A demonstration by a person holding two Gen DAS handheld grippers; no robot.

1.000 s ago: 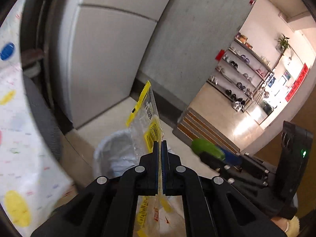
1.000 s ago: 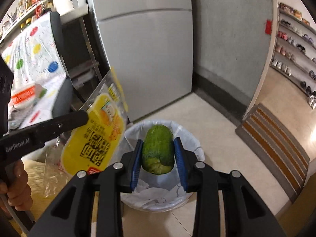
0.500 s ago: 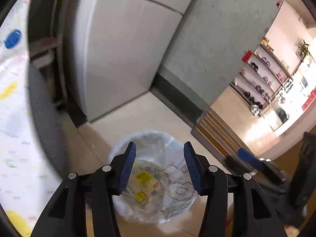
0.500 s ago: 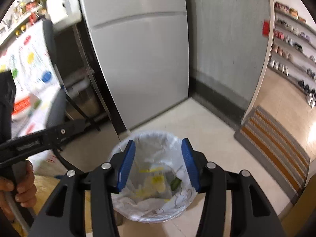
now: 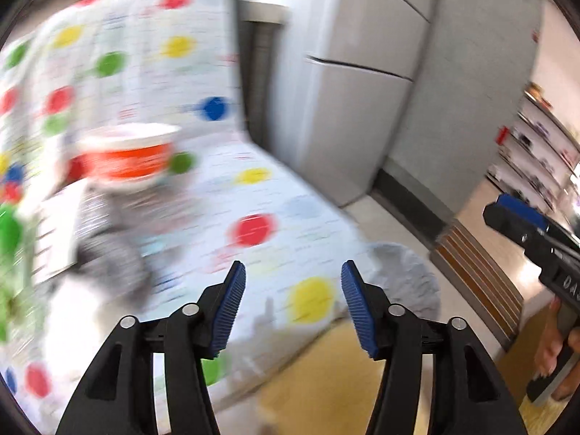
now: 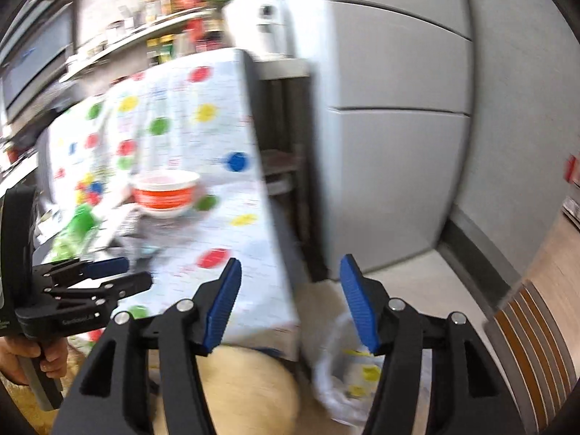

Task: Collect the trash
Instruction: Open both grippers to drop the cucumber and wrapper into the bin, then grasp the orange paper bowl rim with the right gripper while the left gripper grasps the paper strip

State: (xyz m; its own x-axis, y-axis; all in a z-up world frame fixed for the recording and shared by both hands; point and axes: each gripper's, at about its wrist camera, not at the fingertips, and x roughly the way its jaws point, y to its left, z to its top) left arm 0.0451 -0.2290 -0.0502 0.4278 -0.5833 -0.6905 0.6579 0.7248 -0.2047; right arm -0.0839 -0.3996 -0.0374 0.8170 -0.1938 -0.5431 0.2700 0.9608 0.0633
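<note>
Both views are motion-blurred. My left gripper (image 5: 293,302) is open and empty above the table edge; it also shows at the left of the right wrist view (image 6: 119,272). My right gripper (image 6: 290,302) is open and empty; it also shows in the left wrist view (image 5: 514,214). The white-lined trash bin (image 6: 348,373) stands on the floor by the table corner, with a yellow wrapper (image 6: 366,371) inside; its rim shows in the left wrist view (image 5: 402,272). A white and orange paper bowl (image 5: 127,159) stands on the table, also seen in the right wrist view (image 6: 165,192). Green plastic litter (image 6: 74,232) lies left of it.
The table wears a white cloth with coloured dots (image 5: 253,195). A grey fridge (image 6: 395,137) stands behind the bin. A chair with a beige cushion (image 6: 235,388) sits under the right gripper. A striped doormat (image 5: 478,264) lies at the right. Shelves with jars (image 6: 163,29) line the back wall.
A second ago the left gripper held a yellow wrapper and the right a cucumber; both dropped into the bin. Both grippers, open, have since swung left and up from the bin toward the table.
</note>
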